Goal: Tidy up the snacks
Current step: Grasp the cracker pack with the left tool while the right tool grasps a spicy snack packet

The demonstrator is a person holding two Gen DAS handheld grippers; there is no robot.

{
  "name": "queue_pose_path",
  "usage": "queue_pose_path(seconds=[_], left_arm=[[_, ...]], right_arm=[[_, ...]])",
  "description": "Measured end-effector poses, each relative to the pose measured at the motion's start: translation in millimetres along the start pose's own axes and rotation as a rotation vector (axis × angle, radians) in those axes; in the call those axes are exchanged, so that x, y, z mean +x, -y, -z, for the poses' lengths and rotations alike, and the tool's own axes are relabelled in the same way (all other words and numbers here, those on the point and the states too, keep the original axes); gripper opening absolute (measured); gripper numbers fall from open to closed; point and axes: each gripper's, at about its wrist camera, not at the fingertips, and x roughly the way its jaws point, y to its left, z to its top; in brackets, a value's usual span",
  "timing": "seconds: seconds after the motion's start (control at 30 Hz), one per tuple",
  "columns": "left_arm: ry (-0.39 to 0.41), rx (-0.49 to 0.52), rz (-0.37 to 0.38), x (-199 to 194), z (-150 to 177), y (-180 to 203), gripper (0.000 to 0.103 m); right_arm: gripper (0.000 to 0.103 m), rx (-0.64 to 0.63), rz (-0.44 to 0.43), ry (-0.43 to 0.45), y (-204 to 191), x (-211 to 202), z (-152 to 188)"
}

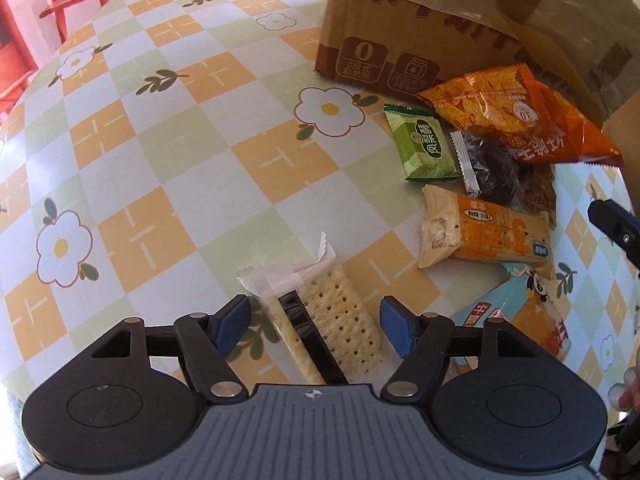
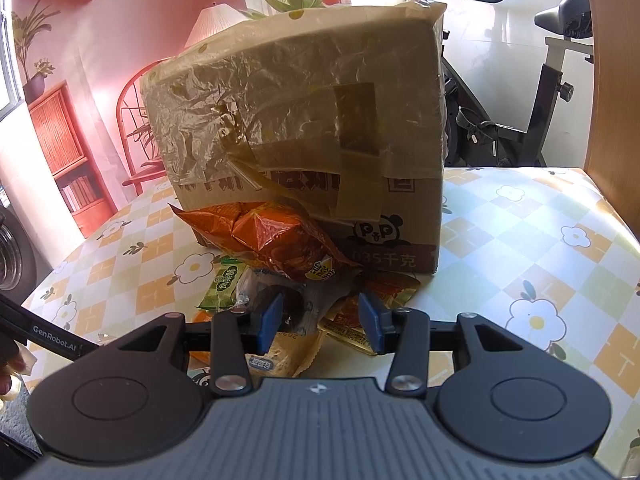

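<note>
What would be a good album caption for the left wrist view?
Open left gripper straddling a clear-wrapped cracker packet on the floral checked tablecloth, snack pile and taped cardboard box beyond.

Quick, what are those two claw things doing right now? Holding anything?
Left gripper: open, astride the cracker packet, not gripping.
Right gripper: open, holding nothing.

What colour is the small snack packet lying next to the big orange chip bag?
Green, with a round white logo; clearest in the left wrist view.
</note>
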Motion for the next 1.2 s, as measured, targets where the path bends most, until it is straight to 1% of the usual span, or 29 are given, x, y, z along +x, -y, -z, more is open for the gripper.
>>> queue_pose_path(seconds=[0.07, 0.1, 0.13, 0.17, 0.2, 0.23, 0.3, 0.33, 0.43, 0.53, 0.6, 0.63, 0.67, 0.7, 0.73, 0.77, 0.9, 1.03, 1.13, 1.2], left_arm=[[0.016, 0.053, -0.03, 0.8, 3.3, 7.6, 0.073], [0.027, 0.071, -0.04, 0.6, 4.6, 9.9, 0.071], [0.042, 0.082, -0.044, -0.3, 5.1, 10.5, 0.067], [0.059, 0.091, -0.048, -1.8, 4.8, 9.8, 0.059], [0.073, 0.094, -0.041, -2.0, 3.4, 7.7, 0.054], [0.1, 0.101, -0.042, -1.7, 0.9, 4.7, 0.052], [0.152, 0.126, -0.075, 2.3, -3.9, 0.7, 0.049], [0.181, 0.126, -0.075, 5.4, -10.5, -3.4, 0.049], [0.199, 0.093, -0.076, 11.2, -29.7, -11.6, 0.048], [0.23, 0.081, -0.09, 19.6, -48.4, -14.9, 0.048], [0.252, 0.082, -0.099, 23.2, -55.4, -16.2, 0.049], [0.263, 0.095, -0.099, 25.3, -59.0, -16.3, 0.05], [0.272, 0.098, -0.091, 26.7, -61.4, -17.7, 0.052], [0.276, 0.096, -0.083, 27.5, -63.5, -19.6, 0.056], [0.276, 0.085, -0.071, 29.3, -66.1, -22.2, 0.058], [0.274, 0.073, -0.063, 28.7, -67.5, -24.0, 0.059], [0.263, -0.005, -0.026, 24.1, -60.7, -36.3, 0.06], [0.262, 0.018, -0.03, 22.1, -48.1, -35.1, 0.06], [0.274, 0.041, -0.042, 19.6, -37.8, -34.0, 0.06], [0.28, 0.053, -0.061, 20.0, -34.3, -31.0, 0.06]], right_arm=[[0.046, 0.013, 0.009, -0.012, 2.3, 1.2, 1.4], [0.046, 0.021, 0.012, -0.018, 3.7, 1.5, 2.8], [0.046, 0.028, 0.014, -0.022, 5.2, 1.8, 4.1], [0.046, 0.035, 0.014, -0.025, 6.6, 2.0, 5.2], [0.046, 0.04, 0.013, -0.028, 7.6, 2.4, 6.0], [0.046, 0.045, 0.014, -0.033, 9.0, 2.9, 7.1], [0.046, 0.051, 0.012, -0.042, 12.0, 5.3, 7.6], [0.046, 0.051, 0.011, -0.047, 13.6, 7.6, 7.6], [0.046, 0.056, 0.018, -0.063, 20.3, 20.0, 6.4], [0.046, 0.087, 0.054, -0.091, 30.0, 39.5, 1.9], [0.046, 0.103, 0.07, -0.102, 32.9, 50.8, -2.0], [0.047, 0.109, 0.075, -0.112, 34.2, 58.1, -4.1], [0.051, 0.112, 0.081, -0.121, 34.8, 64.9, -5.9], [0.054, 0.112, 0.09, -0.132, 35.1, 71.5, -7.4], [0.056, 0.113, 0.103, -0.139, 35.4, 77.5, -9.0], [0.059, 0.111, 0.114, -0.121, 35.3, 81.9, -11.1], [0.066, 0.063, 0.153, -0.133, 28.3, 97.9, -18.7], [0.068, -0.005, 0.187, -0.132, 18.3, 102.9, -13.8], [0.067, -0.108, 0.207, -0.116, 9.1, 102.6, -4.0], [0.067, -0.1, 0.208, -0.099, 9.8, 100.6, 0.8]])
